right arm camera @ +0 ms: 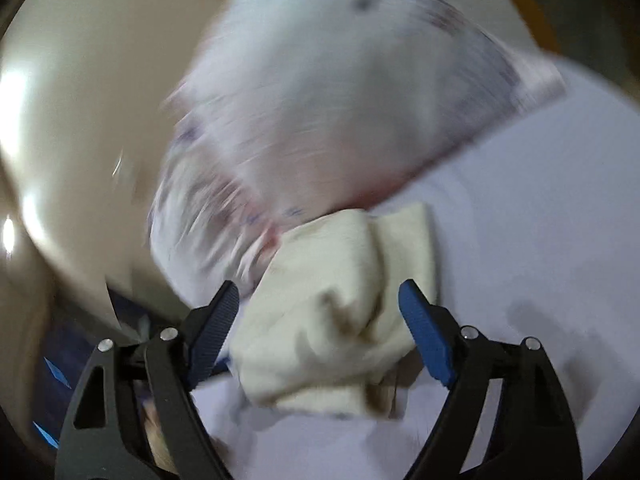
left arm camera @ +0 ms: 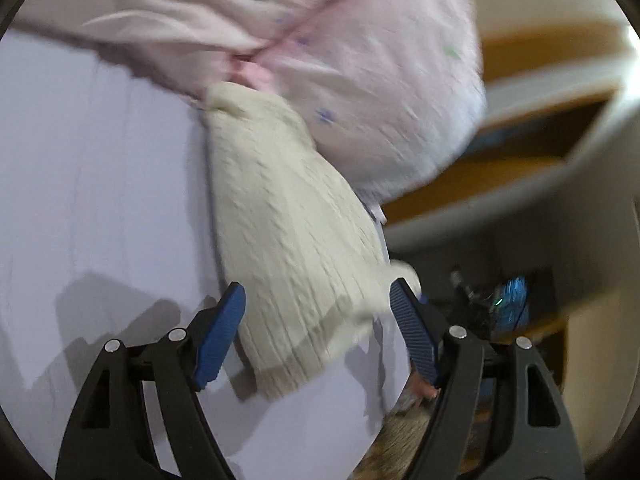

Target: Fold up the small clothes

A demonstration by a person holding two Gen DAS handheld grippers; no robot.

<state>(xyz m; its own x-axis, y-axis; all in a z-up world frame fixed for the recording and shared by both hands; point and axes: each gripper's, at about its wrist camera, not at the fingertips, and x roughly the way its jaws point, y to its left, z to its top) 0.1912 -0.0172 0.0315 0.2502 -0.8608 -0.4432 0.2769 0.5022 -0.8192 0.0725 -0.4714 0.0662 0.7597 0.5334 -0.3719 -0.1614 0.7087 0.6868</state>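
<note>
Cream ribbed knit garment (left arm camera: 288, 220) lies on the pale lilac worktop (left arm camera: 100, 180), running between the blue pads of the left gripper (left arm camera: 318, 304). Jaws stand wide apart; the left pad sits just beside the knit's edge, the right pad (left arm camera: 412, 332) close to its hem corner. Contact cannot be confirmed; nothing is clamped.

Right wrist view: right gripper (right arm camera: 318, 300) also spread wide, with a bunched cream cloth (right arm camera: 332, 320) sitting in the gap. The cloth looks close to both pads, yet no pinch shows. Whether this cream cloth is the same piece as the knit cannot be told.

Pink garment (left arm camera: 340, 80) with small blue and green prints and a darker pink seam lies crumpled beyond the knit, its lower edge overlapping the knit's far end. In the right view the same pale pink fabric (right arm camera: 328, 88) is heavily motion-blurred; its shape and edges are hard to make out.

Worktop edge falls off at right of the left view. Past it: blurred wooden shelving (left arm camera: 540, 152), and a dark device with a blue glow (left arm camera: 512, 304). Tan furry patch (left arm camera: 404, 436) shows low between the gripper arms, partly hidden, unidentified. Curved cream surface (right arm camera: 80, 120) fills the left of the right view.
</note>
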